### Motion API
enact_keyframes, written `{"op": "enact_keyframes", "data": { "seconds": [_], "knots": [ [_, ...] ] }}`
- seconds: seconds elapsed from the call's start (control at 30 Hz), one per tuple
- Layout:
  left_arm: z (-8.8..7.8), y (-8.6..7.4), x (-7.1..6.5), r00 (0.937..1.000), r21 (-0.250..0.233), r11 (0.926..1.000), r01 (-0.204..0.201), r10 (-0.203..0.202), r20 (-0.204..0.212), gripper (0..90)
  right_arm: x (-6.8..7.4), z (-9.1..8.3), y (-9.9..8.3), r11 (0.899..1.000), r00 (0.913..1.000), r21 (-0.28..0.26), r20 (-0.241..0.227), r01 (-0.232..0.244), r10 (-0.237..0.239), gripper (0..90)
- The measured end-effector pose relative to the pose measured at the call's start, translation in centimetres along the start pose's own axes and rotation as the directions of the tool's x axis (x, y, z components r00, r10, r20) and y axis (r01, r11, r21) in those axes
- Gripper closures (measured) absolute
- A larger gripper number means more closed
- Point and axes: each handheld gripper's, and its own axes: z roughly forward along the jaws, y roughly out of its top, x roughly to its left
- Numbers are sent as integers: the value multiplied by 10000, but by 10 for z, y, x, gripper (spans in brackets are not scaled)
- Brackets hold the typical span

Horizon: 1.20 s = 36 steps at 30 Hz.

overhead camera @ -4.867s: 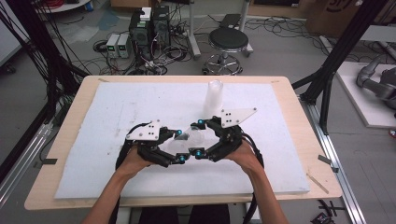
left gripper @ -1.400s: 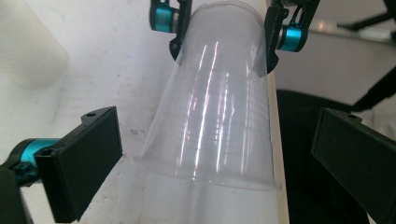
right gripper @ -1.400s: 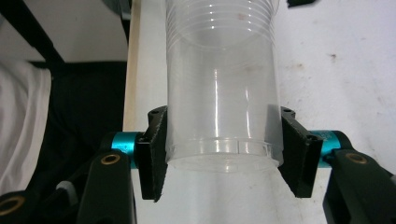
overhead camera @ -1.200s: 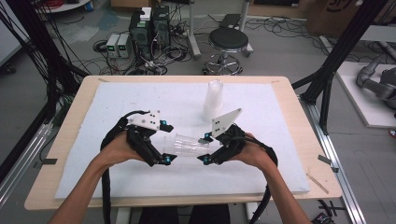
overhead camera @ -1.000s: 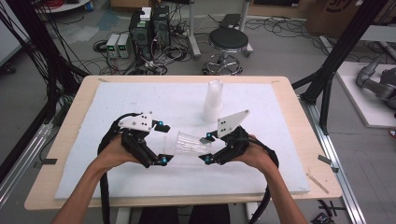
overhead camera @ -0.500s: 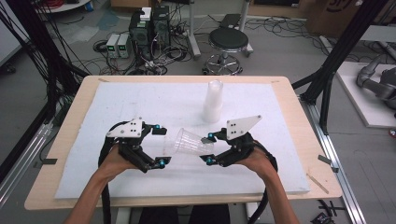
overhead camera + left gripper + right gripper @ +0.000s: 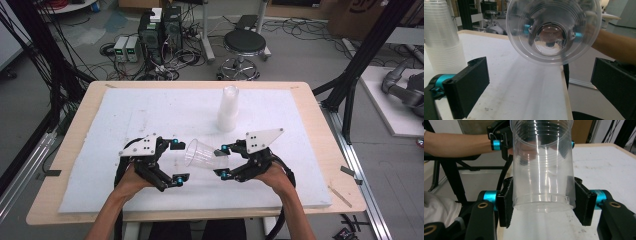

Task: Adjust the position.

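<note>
A clear plastic cup [image 7: 200, 154] lies sideways just above the white mat [image 7: 150, 110]. My right gripper [image 7: 221, 161] is shut on its base, and its mouth points at my left gripper [image 7: 179, 161]. In the right gripper view the black pads [image 7: 505, 203] press both sides of the cup [image 7: 542, 170] near its bottom. My left gripper [image 7: 541, 92] is open with nothing between its jaws. It sits a little short of the cup [image 7: 553, 30], looking into the cup's mouth. A tall stack of clear cups [image 7: 228, 109] stands upright at the back middle of the mat.
The mat covers most of a wooden table [image 7: 320, 130]. The cup stack [image 7: 441, 42] shows at the left of the left gripper view. Black frame posts [image 7: 360, 65] stand beside the table. A stool [image 7: 244, 45] and electronics with cables are on the floor beyond.
My left gripper has drawn back to the left and sunk toward the mat, leaving a gap to the cup's mouth. The right gripper has kept the cup nearly still.
</note>
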Motion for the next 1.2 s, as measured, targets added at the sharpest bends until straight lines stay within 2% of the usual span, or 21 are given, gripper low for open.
{"op": "enact_keyframes", "data": {
  "seconds": [0.13,0.67,0.83,0.93,0.97,1.0,1.2],
  "knots": [
    [2,0,-1,10000,-70,10000,3,-3,13,17,0,1,-3,9999,10000,-99,-76,-17,16,422],
    [26,11,-1,9985,-303,9993,-197,212,500,18,-1,4,-3,9997,9997,-238,-210,98,-103,422],
    [31,16,-1,9979,-547,9984,-154,188,621,20,-1,6,-3,9997,9997,-235,-239,86,-92,422],
    [31,18,-1,9972,-590,9980,-244,285,689,39,-1,7,-3,9997,9995,-222,-299,67,-74,422],
    [31,18,-1,9967,-678,9972,-306,356,735,106,-1,8,-3,9997,9994,-211,-340,106,-113,422],
    [31,18,-1,9956,-801,9963,-310,379,861,128,-1,8,-3,9998,9994,-199,-343,99,-106,422],
    [31,18,0,9953,-736,9970,-248,315,915,164,-2,11,-3,9998,9990,-173,-435,102,-109,422]
  ]
}}
